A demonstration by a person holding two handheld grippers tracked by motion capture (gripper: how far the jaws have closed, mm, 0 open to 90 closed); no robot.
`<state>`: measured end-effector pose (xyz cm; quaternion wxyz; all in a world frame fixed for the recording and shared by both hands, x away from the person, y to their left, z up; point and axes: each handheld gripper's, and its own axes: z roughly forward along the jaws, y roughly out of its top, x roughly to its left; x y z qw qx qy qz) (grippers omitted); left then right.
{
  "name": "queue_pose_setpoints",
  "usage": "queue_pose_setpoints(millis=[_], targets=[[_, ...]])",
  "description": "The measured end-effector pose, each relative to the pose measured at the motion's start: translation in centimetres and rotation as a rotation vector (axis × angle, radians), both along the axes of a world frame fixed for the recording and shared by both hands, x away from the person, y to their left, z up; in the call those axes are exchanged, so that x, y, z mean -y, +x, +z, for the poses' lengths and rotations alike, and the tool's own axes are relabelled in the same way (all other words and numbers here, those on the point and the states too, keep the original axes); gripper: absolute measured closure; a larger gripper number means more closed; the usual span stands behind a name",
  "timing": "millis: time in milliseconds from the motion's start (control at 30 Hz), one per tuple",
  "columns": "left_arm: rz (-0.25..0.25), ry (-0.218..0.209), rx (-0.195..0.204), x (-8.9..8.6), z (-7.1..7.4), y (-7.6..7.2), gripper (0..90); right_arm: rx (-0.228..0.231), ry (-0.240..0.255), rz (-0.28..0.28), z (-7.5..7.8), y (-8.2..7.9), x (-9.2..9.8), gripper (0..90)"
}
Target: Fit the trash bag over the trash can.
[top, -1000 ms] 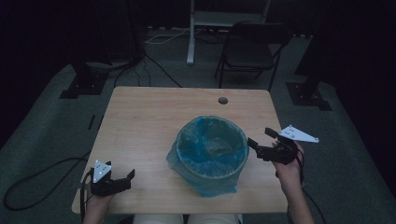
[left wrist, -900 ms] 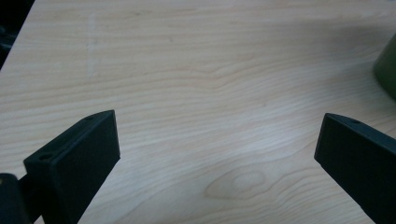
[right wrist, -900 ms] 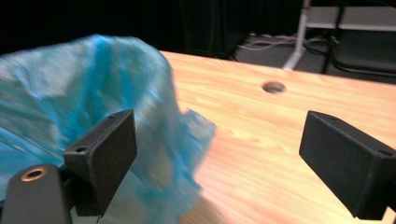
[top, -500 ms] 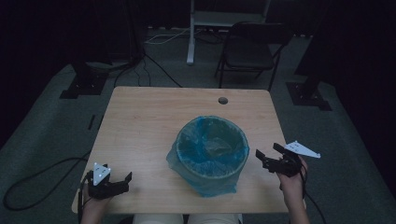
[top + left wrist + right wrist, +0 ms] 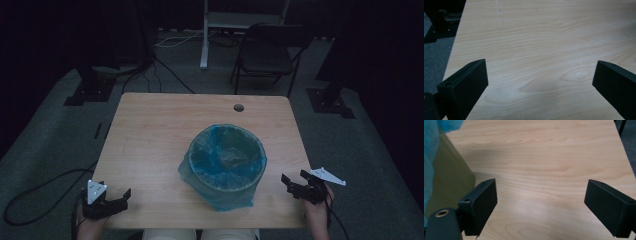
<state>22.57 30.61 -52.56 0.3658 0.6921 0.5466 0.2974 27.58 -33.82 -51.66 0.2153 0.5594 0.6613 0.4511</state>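
Here both hands rest low at the table's near corners, left gripper and right gripper fingers spread, empty.

A pale blue, translucent liner covers the olive-green bin at the table's centre. The table is light wood with wavy brown grain and a dark round hole at 12 o'clock. Both grippers, left at 7 o'clock and right at 4 o'clock, are black with light grey plates. The floor is grey-green.
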Motion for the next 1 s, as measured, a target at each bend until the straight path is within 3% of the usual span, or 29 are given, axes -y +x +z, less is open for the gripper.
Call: queue_pose_setpoints(millis=[267,467,533,700,1000], targets=[[0.017,0.001,-0.002,-1.1,-0.1,-0.7,0.7,-0.019,-0.015,-0.041,-1.6,-1.3,1.0,10.7],[0.090,-0.019,0.014,-2.6,-0.8,-1.5,0.7,-0.034,0.031,-0.100,-2.7,-2.4,2.2,10.6],[0.111,-0.025,0.015,-2.9,-1.0,-1.6,0.7,-0.017,0.048,-0.118,-2.8,-2.6,2.3,10.7],[0.159,-0.042,0.025,-3.3,-1.1,-1.6,0.7,-0.020,0.016,-0.118,-3.2,-2.5,1.8,10.7],[0.159,-0.056,0.038,-3.2,-1.1,-1.7,0.7,-0.008,0.038,-0.142,-3.2,-2.7,2.1,10.7]])
